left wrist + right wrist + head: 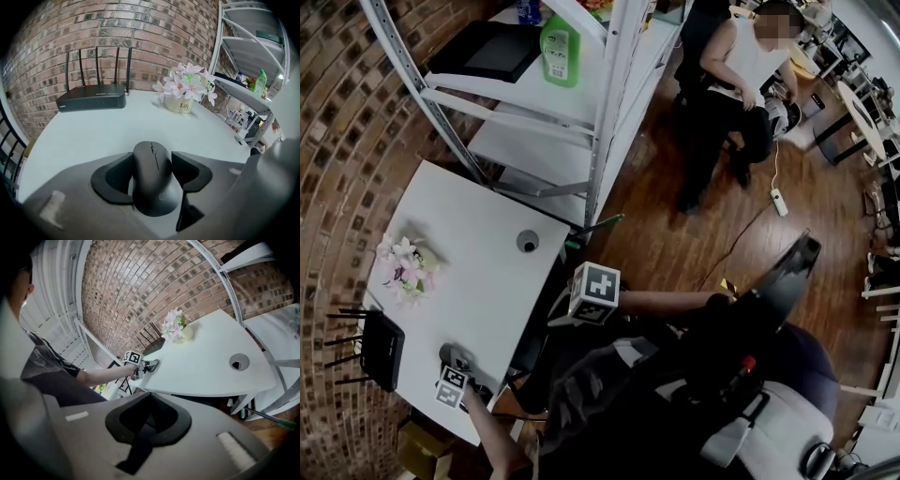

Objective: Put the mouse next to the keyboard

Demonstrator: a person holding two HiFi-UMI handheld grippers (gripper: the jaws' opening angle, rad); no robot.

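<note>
While the left gripper clamps the mouse on the table, we judge pick-up to be in hand. The right gripper sits closed, empty. No keyboard shows; we must locate it next.

Mouse partly beneath left gripper

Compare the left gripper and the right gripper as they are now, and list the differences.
The left gripper grips the black computer mouse between its jaws; the right gripper has its jaws together on nothing. The left gripper sits low at the white table; the right gripper is held off the table's edge. Both have grey bodies and black jaw pads.
</note>
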